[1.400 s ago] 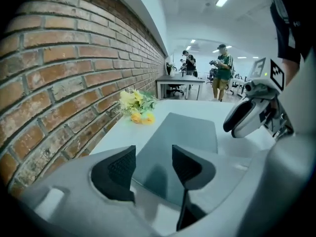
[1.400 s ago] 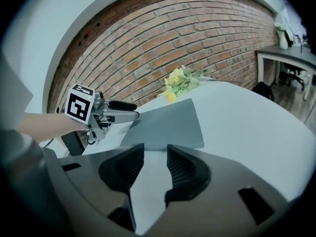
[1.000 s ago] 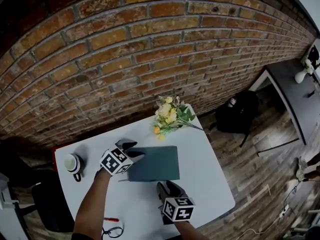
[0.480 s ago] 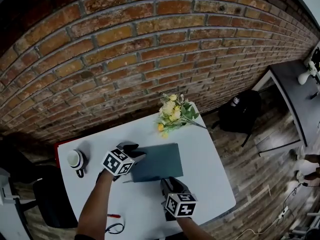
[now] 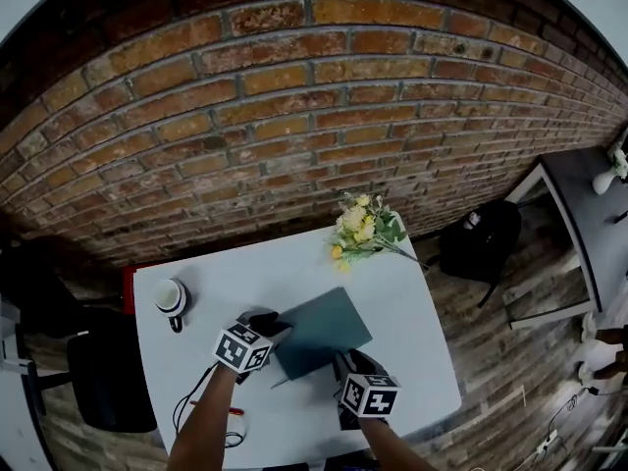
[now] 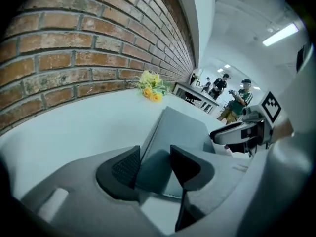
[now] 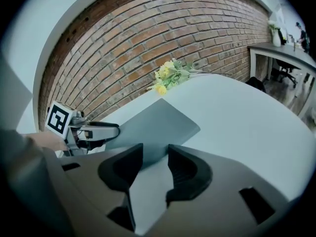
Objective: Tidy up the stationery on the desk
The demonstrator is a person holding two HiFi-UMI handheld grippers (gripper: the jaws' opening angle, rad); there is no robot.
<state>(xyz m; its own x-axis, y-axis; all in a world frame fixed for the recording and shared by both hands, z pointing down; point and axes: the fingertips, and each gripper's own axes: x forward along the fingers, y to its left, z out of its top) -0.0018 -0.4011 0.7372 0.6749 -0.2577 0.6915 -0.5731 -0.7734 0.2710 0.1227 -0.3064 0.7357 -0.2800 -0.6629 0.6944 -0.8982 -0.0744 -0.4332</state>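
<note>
Heads up: compared with a second ago the notebook (image 5: 324, 330) now sits skewed instead of square. It's still flat, mid-table and a bit toward your edge of the table (image 5: 412, 312). Your left gripper (image 5: 270, 327) has just been closing in a little, but the jaws are still wide apart. They straddle the notebook's left corner and I can't see the pads pinching it. Your right gripper (image 5: 350, 363) is at the near edge of the notebook, jaws apart too, with just the edge poking into the gap. So my guess is you've nudged it round but haven't got a real grip yet, and the tidying is barely started. For room, the table's right half and far middle look bare, so sliding that way seems safe. Watch the flowers (image 5: 365, 232) at the table's far right corner and the cup (image 5: 172, 296) at its far left. The red pen (image 5: 234, 411) lies by the near left edge, and the right edge drops straight off.
</note>
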